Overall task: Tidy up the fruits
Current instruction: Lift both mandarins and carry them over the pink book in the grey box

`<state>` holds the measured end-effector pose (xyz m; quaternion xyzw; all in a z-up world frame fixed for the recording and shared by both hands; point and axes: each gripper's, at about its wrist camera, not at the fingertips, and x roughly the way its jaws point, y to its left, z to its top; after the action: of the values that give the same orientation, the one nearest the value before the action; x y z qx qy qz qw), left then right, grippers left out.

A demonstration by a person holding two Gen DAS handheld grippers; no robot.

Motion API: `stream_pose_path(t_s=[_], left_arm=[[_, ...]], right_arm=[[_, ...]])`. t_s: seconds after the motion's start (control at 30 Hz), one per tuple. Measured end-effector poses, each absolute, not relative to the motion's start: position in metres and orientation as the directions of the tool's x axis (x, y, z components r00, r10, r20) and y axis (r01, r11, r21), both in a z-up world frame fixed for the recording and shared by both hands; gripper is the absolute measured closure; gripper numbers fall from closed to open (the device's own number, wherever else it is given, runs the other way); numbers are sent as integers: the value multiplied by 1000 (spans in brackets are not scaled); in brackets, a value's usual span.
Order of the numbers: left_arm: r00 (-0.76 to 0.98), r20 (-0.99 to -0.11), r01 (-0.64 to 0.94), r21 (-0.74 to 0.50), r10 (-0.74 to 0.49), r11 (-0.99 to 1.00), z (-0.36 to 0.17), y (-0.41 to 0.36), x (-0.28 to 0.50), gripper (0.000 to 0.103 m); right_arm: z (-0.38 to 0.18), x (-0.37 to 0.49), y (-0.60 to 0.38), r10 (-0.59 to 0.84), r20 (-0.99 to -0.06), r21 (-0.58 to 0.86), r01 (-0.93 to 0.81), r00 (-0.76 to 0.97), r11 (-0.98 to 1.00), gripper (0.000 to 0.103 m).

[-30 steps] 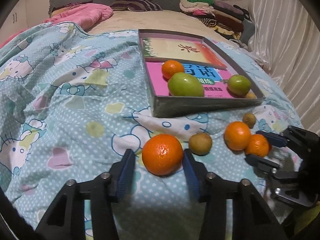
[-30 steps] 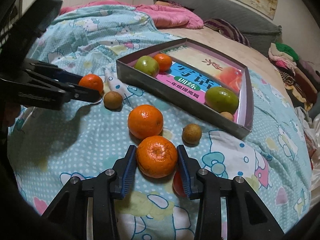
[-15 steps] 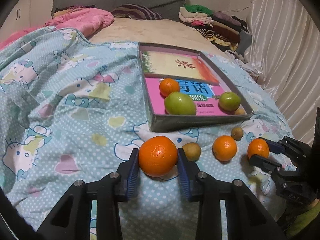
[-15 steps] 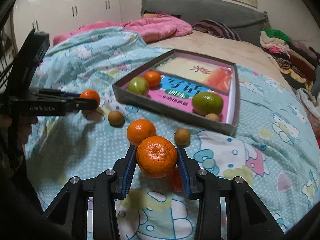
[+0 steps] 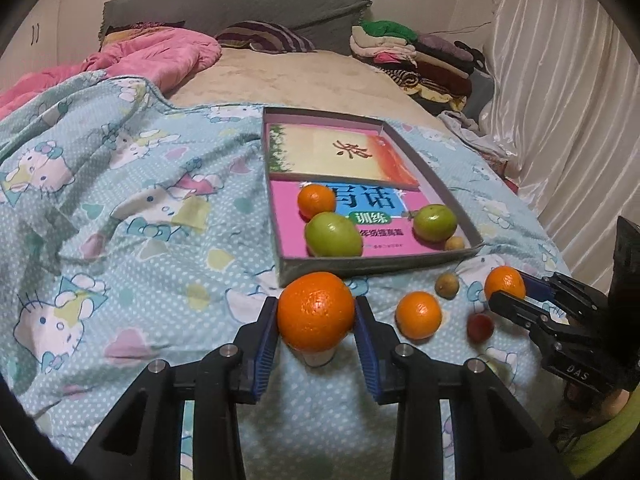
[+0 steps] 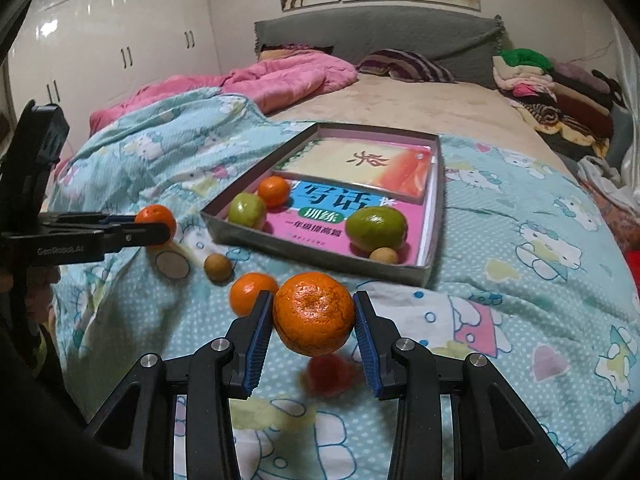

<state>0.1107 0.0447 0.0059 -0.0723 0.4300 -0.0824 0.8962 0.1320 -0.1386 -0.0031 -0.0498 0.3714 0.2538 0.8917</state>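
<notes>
My left gripper (image 5: 316, 316) is shut on an orange (image 5: 316, 310) and holds it above the quilt, just before the grey box (image 5: 376, 265). My right gripper (image 6: 314, 314) is shut on a second orange (image 6: 314, 314), also lifted; it shows in the left wrist view (image 5: 505, 283). The left gripper with its orange shows in the right wrist view (image 6: 156, 222). The box holds an orange (image 5: 316, 201), two green fruits (image 5: 334, 234) (image 5: 435, 223) and a small brown fruit (image 5: 455, 243). On the quilt lie an orange (image 5: 418, 315), a brown fruit (image 5: 446, 285) and a small red fruit (image 5: 480, 328).
The box lies on a Hello Kitty quilt (image 5: 132, 216) on a bed, with books lining its bottom. A pink duvet (image 5: 152, 56) and pillows lie at the head. Folded clothes (image 5: 412, 52) are stacked at the far right beside a white curtain (image 5: 560, 100).
Both grippers have risen with their oranges, from resting on the quilt to held above it. A small red fruit now shows on the quilt below the right gripper.
</notes>
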Motion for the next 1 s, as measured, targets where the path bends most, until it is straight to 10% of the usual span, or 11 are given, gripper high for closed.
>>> stream_pose_path(t_s=[1.0], left_arm=[[541,-793,228,-181,-280,957,-4,-43,202,66]], right_arm=[[3,192,-163,368,-673,96,-417,641,904,62]])
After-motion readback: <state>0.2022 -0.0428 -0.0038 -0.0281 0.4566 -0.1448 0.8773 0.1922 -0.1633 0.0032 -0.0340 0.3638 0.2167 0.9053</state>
